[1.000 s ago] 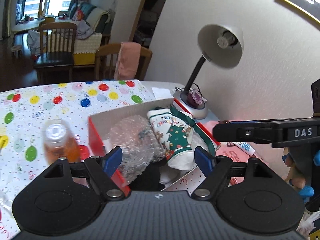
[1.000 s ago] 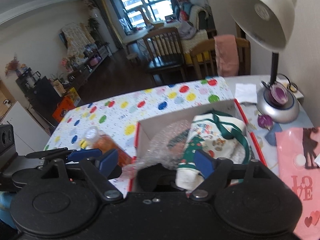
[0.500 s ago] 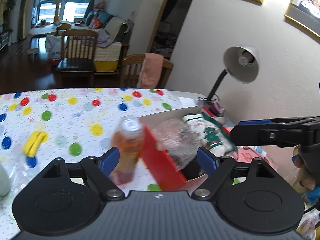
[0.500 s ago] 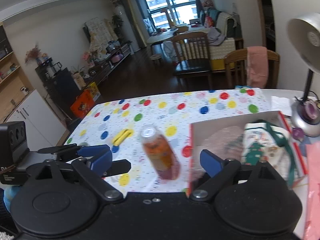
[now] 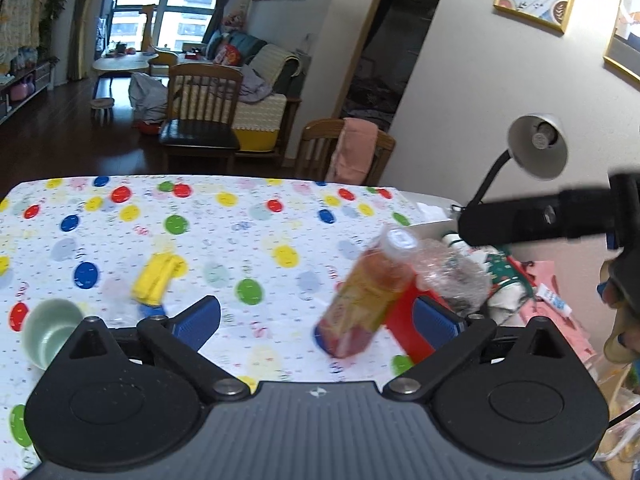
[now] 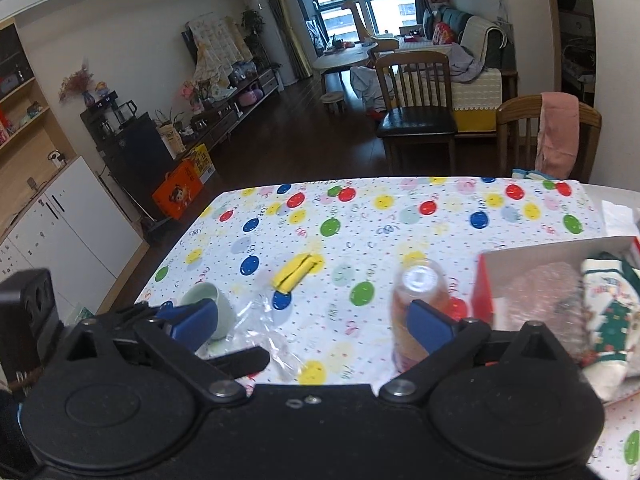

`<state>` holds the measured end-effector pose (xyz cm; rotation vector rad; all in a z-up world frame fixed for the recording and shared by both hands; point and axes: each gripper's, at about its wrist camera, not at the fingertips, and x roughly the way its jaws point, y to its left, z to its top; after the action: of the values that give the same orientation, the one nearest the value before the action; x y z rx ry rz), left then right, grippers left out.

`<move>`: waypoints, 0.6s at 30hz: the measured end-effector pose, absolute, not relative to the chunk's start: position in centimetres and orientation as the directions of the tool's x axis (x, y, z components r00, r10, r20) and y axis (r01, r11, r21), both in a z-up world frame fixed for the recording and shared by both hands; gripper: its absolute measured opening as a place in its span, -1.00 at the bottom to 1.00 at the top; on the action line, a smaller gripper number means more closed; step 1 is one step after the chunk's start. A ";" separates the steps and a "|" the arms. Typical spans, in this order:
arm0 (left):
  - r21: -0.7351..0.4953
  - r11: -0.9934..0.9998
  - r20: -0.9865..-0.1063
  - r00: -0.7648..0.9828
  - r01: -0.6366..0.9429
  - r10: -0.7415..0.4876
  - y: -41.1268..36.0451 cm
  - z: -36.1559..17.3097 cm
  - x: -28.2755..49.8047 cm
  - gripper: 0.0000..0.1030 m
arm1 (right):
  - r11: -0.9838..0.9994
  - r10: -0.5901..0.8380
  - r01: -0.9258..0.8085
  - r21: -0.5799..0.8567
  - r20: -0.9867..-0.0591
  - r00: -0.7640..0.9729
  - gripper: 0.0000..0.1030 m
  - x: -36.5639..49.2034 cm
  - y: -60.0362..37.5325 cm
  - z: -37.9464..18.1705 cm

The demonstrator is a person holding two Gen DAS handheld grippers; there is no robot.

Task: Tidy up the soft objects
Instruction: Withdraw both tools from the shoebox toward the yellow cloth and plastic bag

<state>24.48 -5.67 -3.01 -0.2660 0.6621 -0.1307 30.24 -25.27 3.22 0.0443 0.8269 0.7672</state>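
Observation:
A red-and-white box (image 6: 486,292) at the table's right holds bubble wrap (image 6: 540,300) and a Christmas-print cloth (image 6: 608,312); the box also shows in the left wrist view (image 5: 408,320). A yellow soft object (image 6: 298,272) lies mid-table, also seen in the left wrist view (image 5: 158,280). Crumpled clear plastic (image 6: 260,336) lies near the front. My left gripper (image 5: 316,320) is open and empty above the table. My right gripper (image 6: 312,324) is open and empty, to its right.
An orange drink bottle (image 5: 364,296) stands beside the box's left wall. A pale green cup (image 5: 48,332) sits at front left. A desk lamp (image 5: 536,148) stands at the right wall, with a pink bag (image 5: 552,304) beside it. Chairs stand behind the table.
Both grippers have pulled back and swung left, away from the box. The bottle, yellow object and green cup have come into view. Both stay open.

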 end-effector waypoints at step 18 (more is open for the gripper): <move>-0.199 0.980 -0.612 0.779 0.017 -0.138 0.4 -10.9 23.9 1.00 | 0.765 0.549 -0.565 0.309 -0.772 0.320 0.97 35.8 -10.4 -1.8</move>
<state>23.89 0.36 -10.90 -0.1868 0.6738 -0.0839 35.75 -10.39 -1.83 -0.0185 1.0067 0.7319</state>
